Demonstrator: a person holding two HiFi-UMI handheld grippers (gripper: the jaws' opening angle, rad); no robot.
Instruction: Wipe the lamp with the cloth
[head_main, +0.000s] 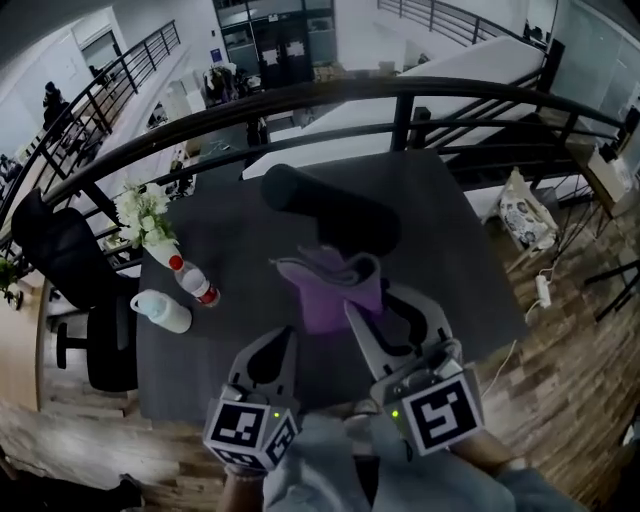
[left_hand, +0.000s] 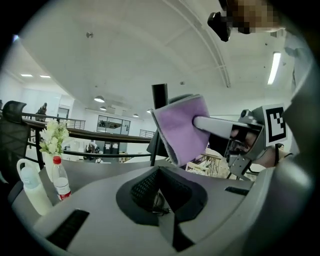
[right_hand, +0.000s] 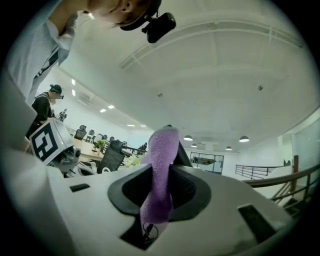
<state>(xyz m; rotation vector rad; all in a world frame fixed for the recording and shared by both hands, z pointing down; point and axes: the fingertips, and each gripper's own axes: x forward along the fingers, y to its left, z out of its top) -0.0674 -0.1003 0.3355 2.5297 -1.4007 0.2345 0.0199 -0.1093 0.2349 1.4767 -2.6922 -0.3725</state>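
Note:
A black lamp (head_main: 330, 208) stands on the dark table (head_main: 445, 225), seen from above. A purple cloth (head_main: 338, 288) hangs just in front of it, and my right gripper (head_main: 372, 300) is shut on the cloth. In the right gripper view the cloth (right_hand: 161, 150) runs up between the jaws, with the lamp (right_hand: 183, 153) dark behind it. My left gripper (head_main: 273, 340) is shut and empty, lower left of the cloth. The left gripper view shows the cloth (left_hand: 180, 130) pinched by the right gripper's finger (left_hand: 212, 125) and the lamp post (left_hand: 160, 96) behind.
A red-capped water bottle (head_main: 196, 282), a white jug (head_main: 160, 311) and a vase of white flowers (head_main: 146, 215) stand at the table's left side. A black office chair (head_main: 70, 265) is beyond that edge. A black railing (head_main: 400, 92) curves behind the table.

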